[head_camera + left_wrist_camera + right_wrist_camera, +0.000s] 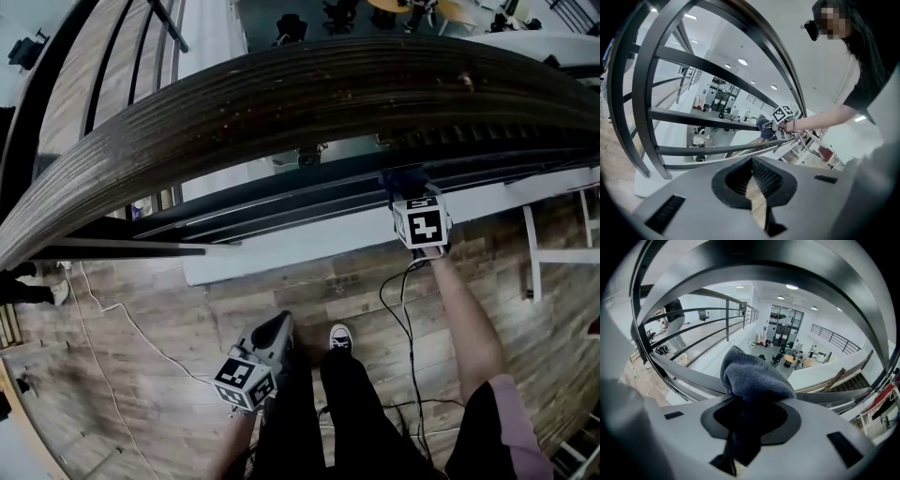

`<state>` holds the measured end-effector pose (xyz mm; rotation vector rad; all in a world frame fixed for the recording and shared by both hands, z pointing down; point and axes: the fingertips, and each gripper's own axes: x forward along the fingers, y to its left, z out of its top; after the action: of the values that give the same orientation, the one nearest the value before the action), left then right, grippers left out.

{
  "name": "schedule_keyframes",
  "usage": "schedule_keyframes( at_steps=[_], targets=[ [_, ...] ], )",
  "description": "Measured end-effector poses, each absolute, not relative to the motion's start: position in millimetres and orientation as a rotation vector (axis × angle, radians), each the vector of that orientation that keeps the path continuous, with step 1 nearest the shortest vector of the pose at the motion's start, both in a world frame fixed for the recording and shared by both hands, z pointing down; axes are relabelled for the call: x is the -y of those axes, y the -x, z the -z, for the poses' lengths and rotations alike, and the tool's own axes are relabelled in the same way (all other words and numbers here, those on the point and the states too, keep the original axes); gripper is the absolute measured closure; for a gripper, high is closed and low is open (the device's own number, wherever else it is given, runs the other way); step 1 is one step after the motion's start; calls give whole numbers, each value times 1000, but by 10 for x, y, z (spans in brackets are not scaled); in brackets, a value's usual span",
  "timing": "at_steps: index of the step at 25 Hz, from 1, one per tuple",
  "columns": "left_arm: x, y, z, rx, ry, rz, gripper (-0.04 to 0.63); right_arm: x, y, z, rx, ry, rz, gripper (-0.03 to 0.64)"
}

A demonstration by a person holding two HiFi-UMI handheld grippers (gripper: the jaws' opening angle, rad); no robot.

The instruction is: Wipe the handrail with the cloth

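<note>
Clamping cloth [752, 378] below handrail [281, 103], right hand-held gripper [750, 416], left hand-held gripper [752, 183] closed, empty

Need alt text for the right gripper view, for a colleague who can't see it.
The right gripper is shut on a bunched blue-grey cloth, below the broad curved handrail. Dark railing bars cross behind it, with an open office hall beyond.

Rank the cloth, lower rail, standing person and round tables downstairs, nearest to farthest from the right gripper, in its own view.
1. Cloth, clamped in the right gripper, centre.
2. Lower rail, just behind the cloth, lower left.
3. Standing person, upper left, same floor.
4. Round tables, downstairs, centre background.
</note>
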<state>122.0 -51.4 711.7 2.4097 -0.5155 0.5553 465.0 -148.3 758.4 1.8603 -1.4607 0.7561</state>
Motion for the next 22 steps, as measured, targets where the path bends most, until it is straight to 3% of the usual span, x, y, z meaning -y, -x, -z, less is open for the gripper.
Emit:
schedule_keyframes(
  at_steps=[8,22],
  targets=[
    [239,-1570,-6985,507,-2427,-550,595,1149,-4822,-7583,1475,-1821,-731,508],
    [122,-1559,-5851,617,-2511,-458,595,472,-3803,-6558,1722,-1824,-876,508]
  ],
)
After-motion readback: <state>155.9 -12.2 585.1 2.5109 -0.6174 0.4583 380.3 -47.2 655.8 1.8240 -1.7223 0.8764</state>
